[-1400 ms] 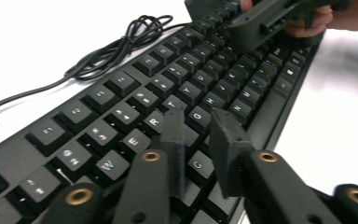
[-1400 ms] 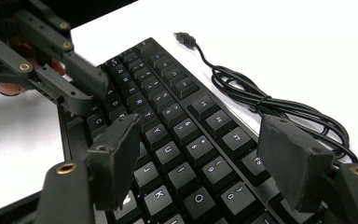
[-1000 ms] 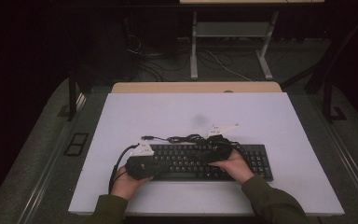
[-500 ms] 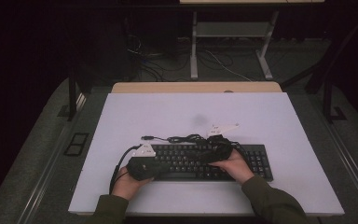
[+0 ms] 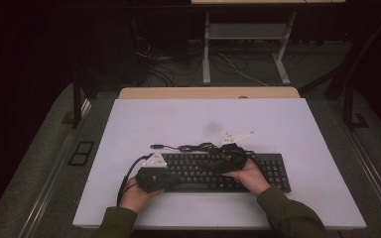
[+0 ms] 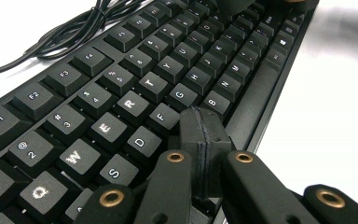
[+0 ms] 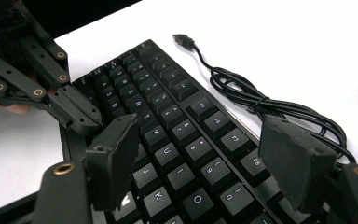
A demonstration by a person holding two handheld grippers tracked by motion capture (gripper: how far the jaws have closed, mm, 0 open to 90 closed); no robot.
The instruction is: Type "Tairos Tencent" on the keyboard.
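Jaws first: on my left gripper they are pressed flat together, nothing between them, the joined tip sitting just over the keyboard near the F and the key below it; I cannot tell whether it touches a key. On my right gripper the jaws stand wide apart, hanging above the U, I, J and K keys with nothing caught between them.

From the right gripper view I see the left gripper coming in from the upper left, its closed tip low over the keys near the front edge of the keyboard.

From the high view, my left hand holds its gripper at the keyboard's left end, and my right hand holds its gripper over the middle of the board. A white plate rides on top of the right gripper.

The keyboard is black, full-size, with white legends, some brighter than others. It lies flat across the near half of the white table, long side toward me. Its black cable is bunched in loose loops just beyond the function row, and the USB plug lies free on the table past the keyboard's left part.

I see no containers on the table.
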